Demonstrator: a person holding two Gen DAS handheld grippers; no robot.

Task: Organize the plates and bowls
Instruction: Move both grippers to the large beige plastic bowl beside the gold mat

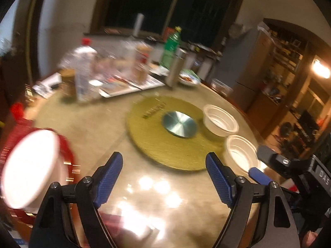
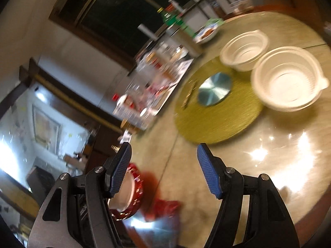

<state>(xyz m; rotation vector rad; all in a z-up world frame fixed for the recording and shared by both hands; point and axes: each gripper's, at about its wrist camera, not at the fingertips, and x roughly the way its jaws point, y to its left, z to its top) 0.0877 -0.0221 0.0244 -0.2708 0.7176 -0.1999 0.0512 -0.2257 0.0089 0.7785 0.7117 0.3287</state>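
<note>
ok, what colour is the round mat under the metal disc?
Olive-green round mat, clearest in the left wrist view.

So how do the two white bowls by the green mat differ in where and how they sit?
The farther white bowl rests partly on the green mat, close to the silver disc. The nearer white bowl sits at the mat's edge, mostly on the table, and shows a rim tab. Both are upright, ribbed, empty and untouched.

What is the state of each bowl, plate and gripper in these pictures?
Far bowl: upright, empty, partly on the mat.
Near bowl: upright, empty, beside the mat.
Red plate: at the table edge, blurred.
Left gripper: open, holds nothing.
Right gripper: open, holds nothing.
</note>
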